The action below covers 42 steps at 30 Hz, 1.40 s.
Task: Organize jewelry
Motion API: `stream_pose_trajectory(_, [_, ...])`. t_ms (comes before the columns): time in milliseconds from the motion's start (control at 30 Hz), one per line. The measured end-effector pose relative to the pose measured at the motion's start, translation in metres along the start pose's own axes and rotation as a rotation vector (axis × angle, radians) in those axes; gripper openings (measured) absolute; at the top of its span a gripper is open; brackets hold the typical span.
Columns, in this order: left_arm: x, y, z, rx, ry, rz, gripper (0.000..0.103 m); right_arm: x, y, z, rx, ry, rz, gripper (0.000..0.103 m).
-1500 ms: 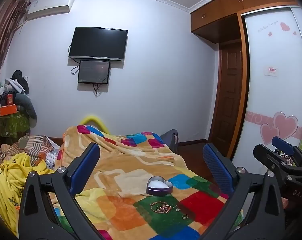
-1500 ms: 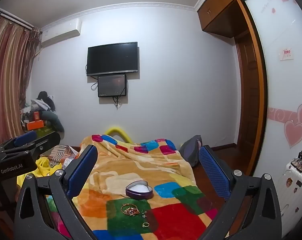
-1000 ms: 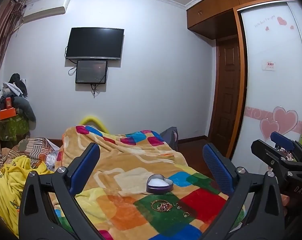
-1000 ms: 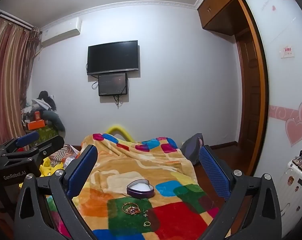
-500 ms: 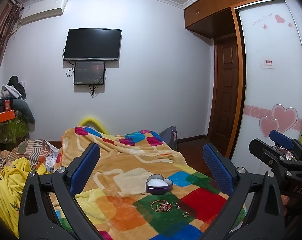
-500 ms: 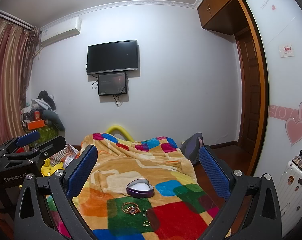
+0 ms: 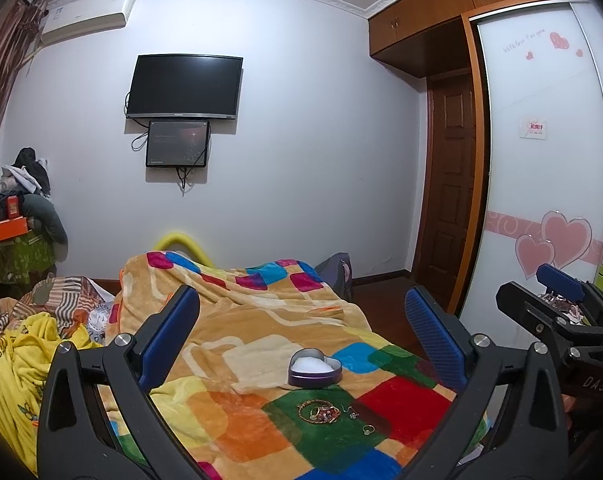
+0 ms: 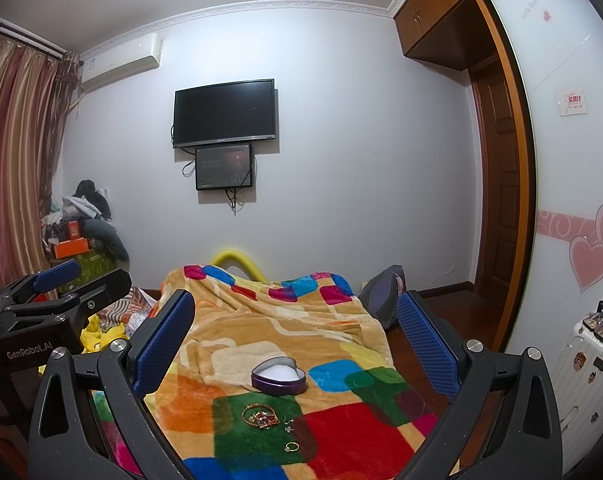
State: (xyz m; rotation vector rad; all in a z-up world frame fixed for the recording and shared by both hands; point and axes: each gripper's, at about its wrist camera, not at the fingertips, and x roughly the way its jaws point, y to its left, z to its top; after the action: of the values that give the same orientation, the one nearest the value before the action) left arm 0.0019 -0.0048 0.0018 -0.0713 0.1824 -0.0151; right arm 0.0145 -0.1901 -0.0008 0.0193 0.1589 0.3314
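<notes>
above the blanket, left gripper and right gripper gape wide, holding nothing.

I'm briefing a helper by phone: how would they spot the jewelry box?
Find the patchwork blanket on the bed. On its near part sits a purple heart-shaped tin, open, white inside. The jewelry lying loose just in front is small and gold-toned.

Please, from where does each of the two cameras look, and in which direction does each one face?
Left wrist: on the left gripper, facing along the bed toward the TV wall; its open fingers frame the view, with the right gripper at the right edge.
Right wrist: on the right gripper, facing the same way; the left gripper is at its left edge.
Shared: the heart-shaped box, the jewelry, the blanket, the TV.
</notes>
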Motion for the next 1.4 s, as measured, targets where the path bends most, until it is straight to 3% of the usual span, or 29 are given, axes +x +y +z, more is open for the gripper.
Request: stream_pose_trajectory(1400, [0.007,0.0031,-0.0032,-0.011,0.015,-0.001,0.103,0.0112,-0.0017,-0.0041,-0.002,0.046,0.021,0.101])
